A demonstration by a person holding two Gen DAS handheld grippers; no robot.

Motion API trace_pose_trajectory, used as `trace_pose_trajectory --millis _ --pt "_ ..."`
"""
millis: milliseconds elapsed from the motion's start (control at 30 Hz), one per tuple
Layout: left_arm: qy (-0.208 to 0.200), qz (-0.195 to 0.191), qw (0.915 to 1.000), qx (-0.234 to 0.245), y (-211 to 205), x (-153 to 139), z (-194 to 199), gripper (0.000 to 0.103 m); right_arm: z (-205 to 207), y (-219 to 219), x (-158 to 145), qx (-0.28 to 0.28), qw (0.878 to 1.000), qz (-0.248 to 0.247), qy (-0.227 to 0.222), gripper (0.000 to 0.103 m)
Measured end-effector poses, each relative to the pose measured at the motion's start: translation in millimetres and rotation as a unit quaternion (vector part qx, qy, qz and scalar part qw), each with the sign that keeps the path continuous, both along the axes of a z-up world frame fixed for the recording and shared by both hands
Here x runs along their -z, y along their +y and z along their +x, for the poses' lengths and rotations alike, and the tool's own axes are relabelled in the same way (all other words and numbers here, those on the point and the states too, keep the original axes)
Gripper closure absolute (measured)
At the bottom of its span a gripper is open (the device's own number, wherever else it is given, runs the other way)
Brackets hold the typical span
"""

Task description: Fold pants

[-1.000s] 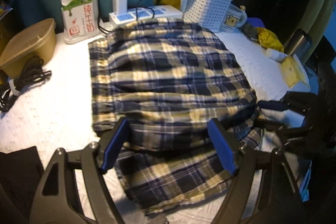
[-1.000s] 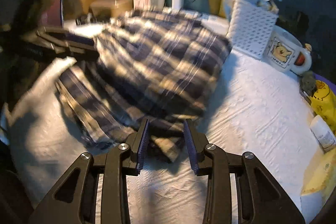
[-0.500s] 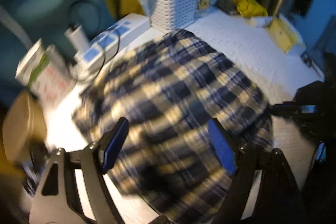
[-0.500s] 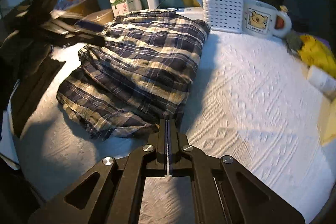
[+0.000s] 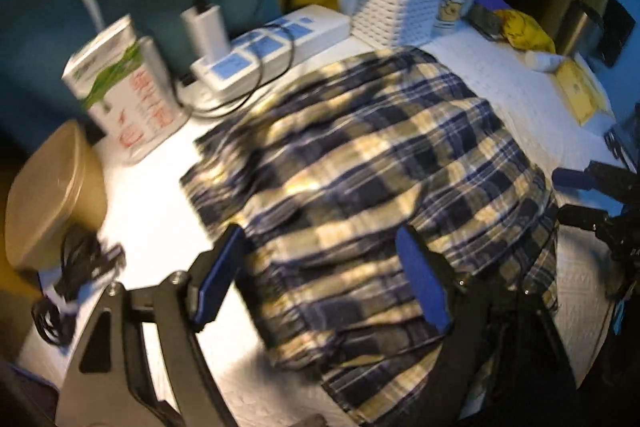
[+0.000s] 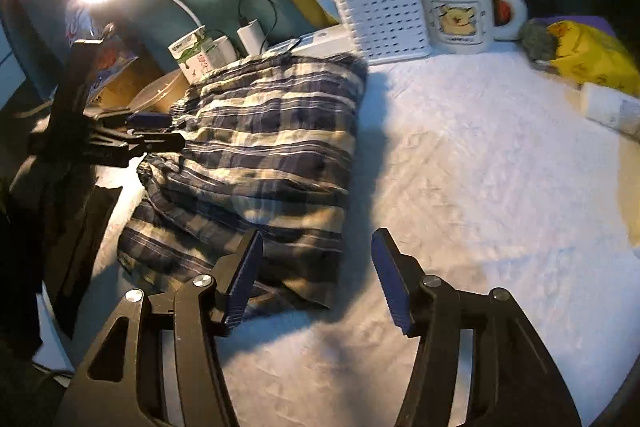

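The blue and cream plaid pants (image 5: 360, 163) lie folded in a thick pile on the white table cover (image 6: 500, 167); they also show in the right wrist view (image 6: 272, 147). My left gripper (image 5: 324, 279) is open and empty, hovering over the pile's near edge. My right gripper (image 6: 316, 279) is open and empty, just off the pile's near right corner. The left gripper shows in the right wrist view (image 6: 160, 131) at the pile's left side. The right gripper shows in the left wrist view (image 5: 576, 195) at the pile's right edge.
Along the back stand a milk carton (image 5: 124, 91), a power strip (image 5: 272, 47) with a charger, a white basket (image 6: 380, 15) and a bear mug (image 6: 460, 15). A tan bowl (image 5: 52, 187) and black cable (image 5: 76, 267) lie left. A yellow bag (image 6: 592, 55) lies right.
The right gripper has opened from shut and drawn back slightly. The left gripper has swung, staying open over the pile. The pants lie still.
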State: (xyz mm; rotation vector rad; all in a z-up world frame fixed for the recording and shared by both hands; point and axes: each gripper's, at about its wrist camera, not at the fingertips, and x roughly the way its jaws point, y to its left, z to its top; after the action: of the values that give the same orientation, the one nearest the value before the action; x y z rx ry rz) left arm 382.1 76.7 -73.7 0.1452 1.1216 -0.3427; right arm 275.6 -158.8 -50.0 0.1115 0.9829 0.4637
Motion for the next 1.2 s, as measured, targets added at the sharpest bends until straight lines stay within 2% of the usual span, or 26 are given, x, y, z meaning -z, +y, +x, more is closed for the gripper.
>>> trace_pose_trajectory --millis 33,67,100,267,433,600,733,800,833,867,1000,1033,1067,1133,1200 --pt "0.008 -0.002 0.9999 -0.009 4.8 6.1 0.9 0.024 0.1 3.2 2.0 -0.001 1.000 -0.003 0.000 0.054" --pt "0.014 -0.003 0.9998 -0.015 8.0 10.9 3.7 0.024 0.4 7.1 5.4 -0.004 1.000 -0.012 0.005 0.094" --pt "0.021 -0.007 0.9995 -0.021 12.5 16.2 4.5 0.024 -0.4 9.2 8.2 -0.003 1.000 -0.025 0.006 0.100" --pt "0.046 -0.032 0.9977 -0.038 20.3 37.2 8.8 0.023 -26.9 17.0 6.0 -0.024 0.997 -0.069 -0.013 0.101" --pt "0.030 -0.025 0.9984 -0.041 16.4 35.7 7.0 0.023 -46.5 19.5 10.4 -0.026 0.995 -0.092 -0.004 0.102" --pt "0.035 -0.026 0.9976 -0.053 16.9 34.9 7.6 0.024 -55.8 19.0 10.5 -0.024 0.996 -0.085 0.006 0.103" --pt "0.011 -0.027 0.9980 -0.056 15.5 18.1 -11.7 0.024 -47.3 3.2 -6.6 0.007 0.998 -0.070 -0.002 0.101" --pt "-0.001 -0.040 0.9973 -0.061 18.2 7.4 -21.8 0.024 -36.3 -3.0 -16.8 0.019 0.997 -0.071 -0.016 0.084" --pt "-0.006 -0.047 0.9967 -0.066 21.0 3.3 -25.3 0.024 -27.6 -4.1 -20.5 0.022 0.997 -0.070 -0.025 0.056" --pt "-0.012 -0.058 0.9954 -0.075 24.7 -1.4 -28.8 0.024 -20.9 -4.6 -21.6 0.022 0.997 -0.067 -0.029 0.040" --pt "-0.017 -0.069 0.9929 -0.095 30.8 -5.0 -36.1 0.024 3.6 1.4 -14.2 0.012 0.999 -0.036 -0.023 0.040" --pt "-0.014 -0.073 0.9926 -0.097 31.1 -3.9 -38.2 0.024 6.2 4.9 -7.0 0.004 0.999 -0.035 -0.016 0.045" --pt "-0.010 -0.076 0.9923 -0.098 31.4 -1.7 -40.3 0.024 6.3 8.5 -1.4 -0.001 0.999 -0.038 -0.011 0.068" --pt "0.001 -0.080 0.9918 -0.099 30.9 4.4 -44.5 0.024 2.1 13.5 10.3 -0.009 0.999 -0.045 0.000 0.091" --pt "0.009 -0.083 0.9914 -0.101 29.3 10.5 -46.8 0.024 -8.3 16.2 12.7 -0.011 0.998 -0.060 -0.010 0.093"
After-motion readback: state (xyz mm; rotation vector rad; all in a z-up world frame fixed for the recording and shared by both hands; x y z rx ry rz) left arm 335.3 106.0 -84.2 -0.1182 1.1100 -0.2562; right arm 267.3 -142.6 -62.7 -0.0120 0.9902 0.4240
